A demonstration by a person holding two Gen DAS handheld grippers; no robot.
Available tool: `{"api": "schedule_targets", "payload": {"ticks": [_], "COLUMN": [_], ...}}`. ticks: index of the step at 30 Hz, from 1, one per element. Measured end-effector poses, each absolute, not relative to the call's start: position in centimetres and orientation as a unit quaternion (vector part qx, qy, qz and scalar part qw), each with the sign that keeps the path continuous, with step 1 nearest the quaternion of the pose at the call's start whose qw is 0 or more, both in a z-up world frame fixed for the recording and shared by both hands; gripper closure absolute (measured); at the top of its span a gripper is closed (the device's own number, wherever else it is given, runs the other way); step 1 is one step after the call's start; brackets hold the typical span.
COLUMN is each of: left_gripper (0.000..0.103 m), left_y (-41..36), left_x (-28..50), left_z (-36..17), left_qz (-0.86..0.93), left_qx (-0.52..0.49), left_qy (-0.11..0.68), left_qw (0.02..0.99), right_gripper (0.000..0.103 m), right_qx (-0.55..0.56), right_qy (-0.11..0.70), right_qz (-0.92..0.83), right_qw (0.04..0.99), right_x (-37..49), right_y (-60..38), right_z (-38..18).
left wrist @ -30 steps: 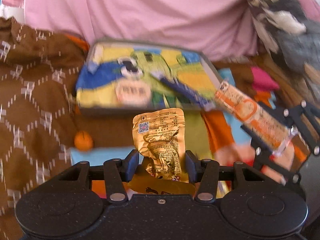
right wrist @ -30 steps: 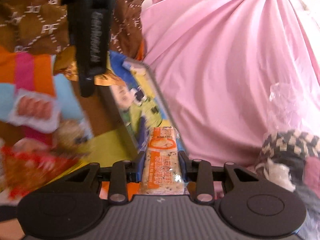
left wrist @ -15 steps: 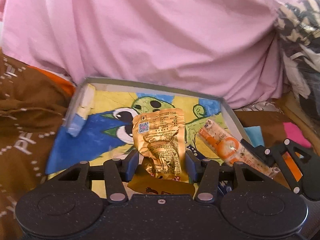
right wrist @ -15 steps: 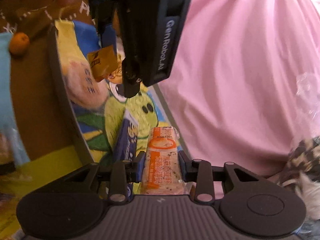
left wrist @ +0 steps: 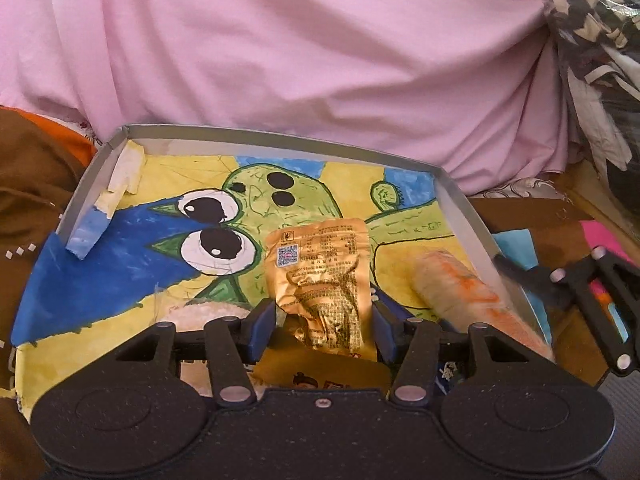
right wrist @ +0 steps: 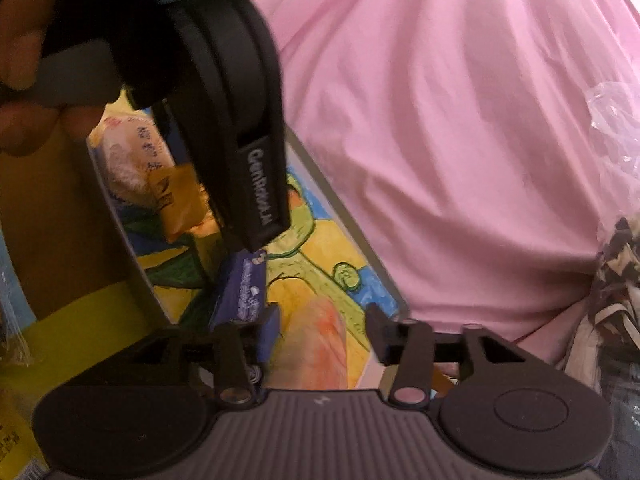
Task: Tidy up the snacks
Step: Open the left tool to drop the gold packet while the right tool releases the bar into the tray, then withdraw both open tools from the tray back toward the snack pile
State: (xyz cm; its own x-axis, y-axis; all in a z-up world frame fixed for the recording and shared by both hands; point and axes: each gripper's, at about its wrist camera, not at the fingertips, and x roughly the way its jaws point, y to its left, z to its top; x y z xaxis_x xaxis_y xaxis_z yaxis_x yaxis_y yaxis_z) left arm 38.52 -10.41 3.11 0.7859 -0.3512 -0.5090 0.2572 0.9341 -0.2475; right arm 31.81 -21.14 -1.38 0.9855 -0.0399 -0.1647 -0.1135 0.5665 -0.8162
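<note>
left hand-held gripper (left wrist: 324,320) clamped on gold packet (left wrist: 320,280), above tray (left wrist: 256,136) middle | right hand-held gripper (right wrist: 322,330) jaws apart, orange bar (right wrist: 316,344) blurred between them, long axis along fingers, over tray's right side

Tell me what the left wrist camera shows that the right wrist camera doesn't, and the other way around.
Only the left wrist view shows the printed face and QR code of the gold packet clamped in the left gripper, the painted cartoon eyes, and the taped tray corner.

Only the right wrist view shows the purple packet in the tray, the right gripper with its fingers spread, and a hand on the left gripper's body.

Both show the painted tray, the blurred orange-and-white packet over it, and the pink cloth behind.
</note>
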Motion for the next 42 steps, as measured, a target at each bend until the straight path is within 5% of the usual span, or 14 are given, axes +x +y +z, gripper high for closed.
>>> {"api": "schedule_targets", "payload": {"ticks": [7,16,28,42], "left_gripper": [0.019,0.001,0.001,0.001], "left_y": [-9.5,-7.9,-4.9,-2.7], "left_x": [37.8,34.1,25.5,14.8], "left_z": [4.1,6.8,9.9,7.3], "left_qz": [-0.156,-0.153,-0.122,-0.107], "left_qx": [-0.109,-0.109,-0.091,-0.077], "left_qy": [0.278,0.259,0.228,0.242], "left_qw": [0.942,0.947,0.962,0.961], "right_gripper": [0.014,0.001,0.000,0.000], "right_qx": [-0.445,-0.404,-0.271,-0.185], "right_qy": [0.084,0.076,0.096,0.132], "right_qz": [0.013,0.005,0.026,0.052], "right_qw": [0.891,0.912,0.957,0.972], "right_x": [30.9,27.8,20.4,11.1], "right_y": [-21.4,-20.9,-21.1,-21.0], "right_z": [-0.4,0.8,4.2,3.6]}}
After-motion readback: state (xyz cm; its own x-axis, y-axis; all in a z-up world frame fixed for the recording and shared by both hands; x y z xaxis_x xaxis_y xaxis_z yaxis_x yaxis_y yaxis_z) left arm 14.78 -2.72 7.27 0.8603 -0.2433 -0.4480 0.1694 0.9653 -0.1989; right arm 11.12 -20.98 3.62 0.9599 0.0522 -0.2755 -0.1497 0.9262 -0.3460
